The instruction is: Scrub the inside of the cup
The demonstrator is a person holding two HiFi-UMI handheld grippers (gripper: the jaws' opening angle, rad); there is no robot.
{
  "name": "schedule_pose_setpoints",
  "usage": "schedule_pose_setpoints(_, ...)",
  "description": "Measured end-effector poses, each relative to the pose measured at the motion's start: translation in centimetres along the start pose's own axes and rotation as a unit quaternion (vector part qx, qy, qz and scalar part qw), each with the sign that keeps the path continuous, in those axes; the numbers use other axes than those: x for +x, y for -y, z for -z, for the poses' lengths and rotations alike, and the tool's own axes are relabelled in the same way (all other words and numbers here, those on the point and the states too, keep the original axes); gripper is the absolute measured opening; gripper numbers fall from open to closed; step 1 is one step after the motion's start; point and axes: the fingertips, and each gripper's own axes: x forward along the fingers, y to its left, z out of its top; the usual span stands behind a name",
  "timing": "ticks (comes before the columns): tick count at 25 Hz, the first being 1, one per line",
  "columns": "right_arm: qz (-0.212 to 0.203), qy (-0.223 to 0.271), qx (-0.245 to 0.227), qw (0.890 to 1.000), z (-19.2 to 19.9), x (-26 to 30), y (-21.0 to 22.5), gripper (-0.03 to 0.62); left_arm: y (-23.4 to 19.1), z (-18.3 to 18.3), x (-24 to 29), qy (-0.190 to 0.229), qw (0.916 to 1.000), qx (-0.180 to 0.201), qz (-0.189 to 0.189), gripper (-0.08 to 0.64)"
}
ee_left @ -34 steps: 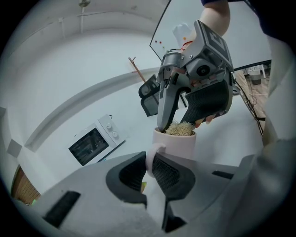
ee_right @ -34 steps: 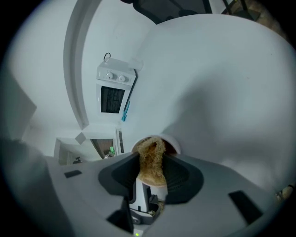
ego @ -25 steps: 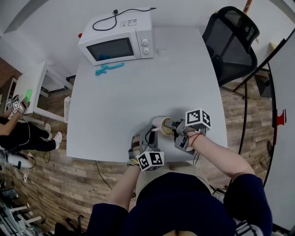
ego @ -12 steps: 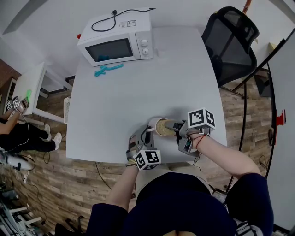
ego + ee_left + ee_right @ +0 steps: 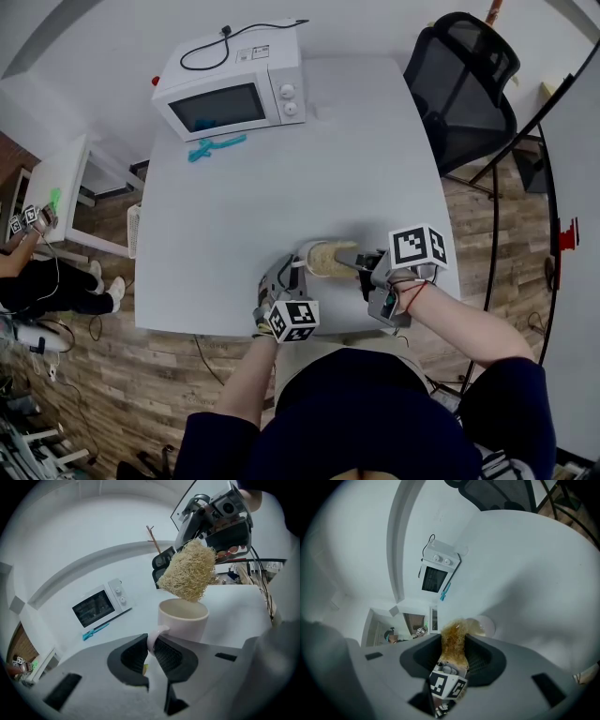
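we hold: cup [image 5: 183,620], near the counter's [image 5: 281,178] front edge, left tool [image 5: 152,651] clenched on its handle [image 5: 154,637]; scrubber [image 5: 187,571], clenched in right tool [image 5: 454,653], at the cup's mouth.

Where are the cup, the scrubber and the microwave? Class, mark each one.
cup [image 5: 183,625]: left gripper view, on its outer wall.
scrubber [image 5: 187,571]: left gripper view, middle of its fibres.
microwave [image 5: 217,108]: head view, on its dark door window.
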Motion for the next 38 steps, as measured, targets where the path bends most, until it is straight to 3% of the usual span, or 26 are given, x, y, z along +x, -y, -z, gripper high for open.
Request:
schedule_pose_setpoints(5,-0.002,0.001,-0.017,1.000,0.1,-0.3,-0.2,0.158,-0.3,0.6,0.4,-0.011,0.9994,-0.032,-0.001,0.046)
schedule_pose_setpoints(11,0.002,-0.022,-0.124,0.992,0.7,-0.6,-1.1,0.158,-0.6,1.8,0.9,-0.039,0.9940,-0.102,0.007,0.046)
schedule_pose_setpoints(14,0.012,-0.049,-0.202,0.978,1.5,-0.7,-1.5,0.158,-0.8,2.4,1.0,-0.052,0.9888,-0.139,0.014,0.046)
schedule_pose_setpoints(17,0.021,-0.084,-0.285,0.955,2.7,-0.6,-1.6,0.158,-0.8,2.8,1.1,-0.062,0.9839,-0.167,0.017,0.046)
schedule_pose_setpoints(20,0.031,-0.124,-0.371,0.920,3.9,-0.3,-1.7,0.158,-0.9,3.2,1.2,-0.069,0.9795,-0.188,0.019,0.046)
schedule_pose_setpoints(22,0.042,-0.154,-0.429,0.889,4.8,0.0,-1.3,0.158,-0.9,3.3,1.3,-0.073,0.9762,-0.203,0.022,0.046)
schedule_pose_setpoints(29,0.083,-0.248,-0.598,0.758,7.2,1.9,0.6,0.158,-0.8,3.2,1.4,-0.080,0.9726,-0.217,0.024,0.044)
schedule_pose_setpoints(33,0.084,-0.299,-0.649,0.695,8.7,3.3,1.1,0.158,-0.8,3.2,1.3,-0.083,0.9715,-0.220,0.028,0.044)
schedule_pose_setpoints(35,0.084,-0.314,-0.668,0.669,8.9,4.2,1.3,0.158,-0.8,3.3,1.3,-0.083,0.9714,-0.221,0.029,0.044)
schedule_pose_setpoints(38,0.093,-0.328,-0.687,0.641,8.8,5.5,2.1,0.158,-0.8,3.2,1.3,-0.082,0.9714,-0.220,0.035,0.044)
